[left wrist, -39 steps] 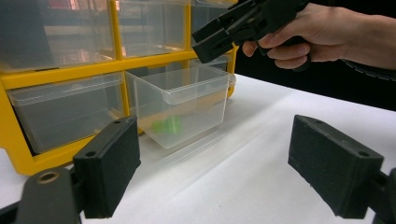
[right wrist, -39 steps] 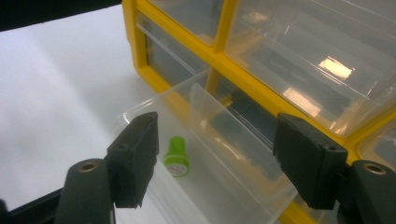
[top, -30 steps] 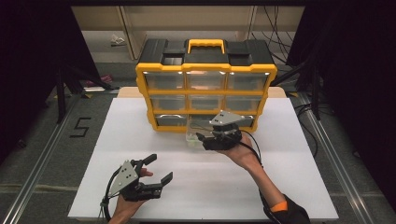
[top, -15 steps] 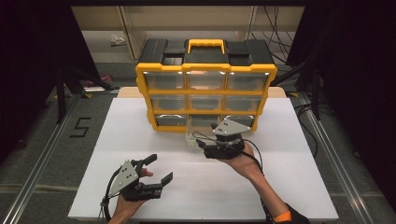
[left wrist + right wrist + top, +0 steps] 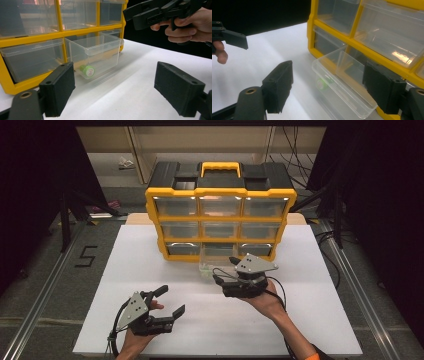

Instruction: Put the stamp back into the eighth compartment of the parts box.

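A yellow organizer (image 5: 220, 220) with clear drawers stands at the table's middle back. Its bottom middle drawer (image 5: 212, 262) is pulled out onto the white table. A small green cylinder (image 5: 88, 70) lies inside this drawer (image 5: 100, 55), and shows through the wall as a green blur (image 5: 321, 83). My right gripper (image 5: 224, 270) is open just in front of the drawer (image 5: 342, 80), holding nothing; its jaws frame the drawer's front in the right gripper view (image 5: 332, 88). My left gripper (image 5: 170, 301) is open and empty near the front left, aimed at the drawer (image 5: 120, 92).
The white table top (image 5: 320, 285) has free room to the left and right of the organizer. The right gripper (image 5: 160, 12) and its hand hang at the top right of the left gripper view. A dark floor and metal rails (image 5: 45, 285) flank the table.
My right gripper has drawn back from the organizer toward the person, away from the pulled-out drawer. The left gripper has stayed in place.
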Available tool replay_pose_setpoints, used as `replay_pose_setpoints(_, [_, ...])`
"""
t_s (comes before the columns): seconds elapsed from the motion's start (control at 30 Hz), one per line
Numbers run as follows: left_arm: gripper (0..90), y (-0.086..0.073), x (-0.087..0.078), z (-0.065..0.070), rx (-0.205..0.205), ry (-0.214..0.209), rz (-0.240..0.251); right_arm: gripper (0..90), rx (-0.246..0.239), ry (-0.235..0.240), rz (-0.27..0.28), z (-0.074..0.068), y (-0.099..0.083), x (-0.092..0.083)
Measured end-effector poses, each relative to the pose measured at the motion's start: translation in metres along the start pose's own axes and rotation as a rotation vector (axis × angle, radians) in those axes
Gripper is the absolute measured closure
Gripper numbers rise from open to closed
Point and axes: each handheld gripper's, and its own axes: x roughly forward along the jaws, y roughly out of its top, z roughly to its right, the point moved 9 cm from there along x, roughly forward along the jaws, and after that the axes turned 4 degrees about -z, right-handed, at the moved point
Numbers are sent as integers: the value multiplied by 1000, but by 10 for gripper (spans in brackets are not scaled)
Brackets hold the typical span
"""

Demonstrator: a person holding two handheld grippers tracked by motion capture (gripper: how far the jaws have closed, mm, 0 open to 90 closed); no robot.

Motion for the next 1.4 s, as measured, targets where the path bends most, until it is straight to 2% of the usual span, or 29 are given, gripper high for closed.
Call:
replay_pose_setpoints(0.07, [164,0,0,0,1,-1,-3,246,-1,-1,5,0,-1,-2])
replay_pose_setpoints(0.2, [164,0,0,0,2,0,-2,240,30,16,30,0,0,-7])
replay_pose_setpoints(0.67, [164,0,0,0,0,2,-1,239,48,13,119,-2,2,-27])
replay_pose_setpoints(1.4, [164,0,-1,0,0,4,-2,204,92,30,194,-4,-2,-42])
